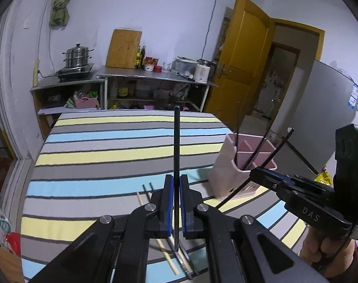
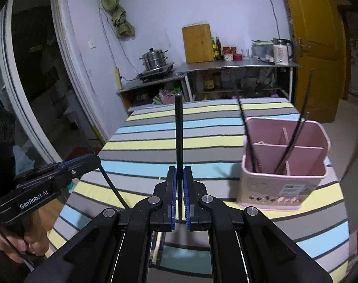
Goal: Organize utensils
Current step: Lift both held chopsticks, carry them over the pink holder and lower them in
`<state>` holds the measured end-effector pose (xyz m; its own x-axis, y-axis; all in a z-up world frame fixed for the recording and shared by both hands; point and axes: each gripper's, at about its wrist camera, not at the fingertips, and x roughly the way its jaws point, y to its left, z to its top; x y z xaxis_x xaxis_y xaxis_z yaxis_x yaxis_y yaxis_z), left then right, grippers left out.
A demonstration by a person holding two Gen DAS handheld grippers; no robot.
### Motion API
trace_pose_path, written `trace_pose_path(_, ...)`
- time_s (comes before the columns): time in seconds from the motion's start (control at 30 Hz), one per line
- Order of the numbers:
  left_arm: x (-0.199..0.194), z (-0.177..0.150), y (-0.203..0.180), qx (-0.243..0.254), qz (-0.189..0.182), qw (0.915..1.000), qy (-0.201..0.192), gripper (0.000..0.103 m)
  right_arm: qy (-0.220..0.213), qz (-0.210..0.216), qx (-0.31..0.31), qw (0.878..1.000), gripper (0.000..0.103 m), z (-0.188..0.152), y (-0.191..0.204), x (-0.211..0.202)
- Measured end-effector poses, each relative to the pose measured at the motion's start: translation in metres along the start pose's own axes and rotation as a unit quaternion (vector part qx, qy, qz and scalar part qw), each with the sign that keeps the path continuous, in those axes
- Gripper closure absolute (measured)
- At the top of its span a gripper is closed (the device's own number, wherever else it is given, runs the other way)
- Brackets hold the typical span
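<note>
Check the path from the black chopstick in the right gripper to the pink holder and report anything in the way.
Nothing visible blocks it. The right gripper holds a black chopstick upright, and only bare striped tablecloth lies between it and the pink utensil holder. Two black chopsticks already lean in the near compartments, leaving open room.

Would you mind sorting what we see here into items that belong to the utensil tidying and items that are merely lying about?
Belonging to the job:
- pink holder, two black chopsticks already inside
- black chopstick in the left tool
- black chopstick in the right tool
- loose chopsticks on the striped cloth

Lying about:
- steamer pot
- cutting board
- kettle
</note>
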<state>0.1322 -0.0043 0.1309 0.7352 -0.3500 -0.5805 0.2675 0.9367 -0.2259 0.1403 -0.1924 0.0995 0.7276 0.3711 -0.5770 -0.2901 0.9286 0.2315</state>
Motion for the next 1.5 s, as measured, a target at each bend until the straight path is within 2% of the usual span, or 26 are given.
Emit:
trace_pose_path(0.5,0.033,0.041,-0.058,0.012,-0.075,0.9971,0.007,0.098,-0.028,-0.039,0.029,0.998,0.097,0.017,-0.045,-0.041)
trace_pose_path(0.87,0.043,0.1,-0.088,0.006,-0.118,0.9925,-0.031,0.098,-0.085,-0.075,0.032,0.993,0.097,0.065,-0.072,-0.078)
trace_pose_path(1.13,0.063,0.125,-0.093,0.004,-0.116,0.9923,-0.045,0.098,-0.099,-0.092,0.027,0.99,0.097,0.087,-0.082,-0.075)
trace_pose_path(1.5,0.114,0.108,-0.094,0.003,-0.102,0.9946,-0.02,0.098,-0.061,-0.095,0.045,0.993,0.097,0.067,-0.101,-0.035)
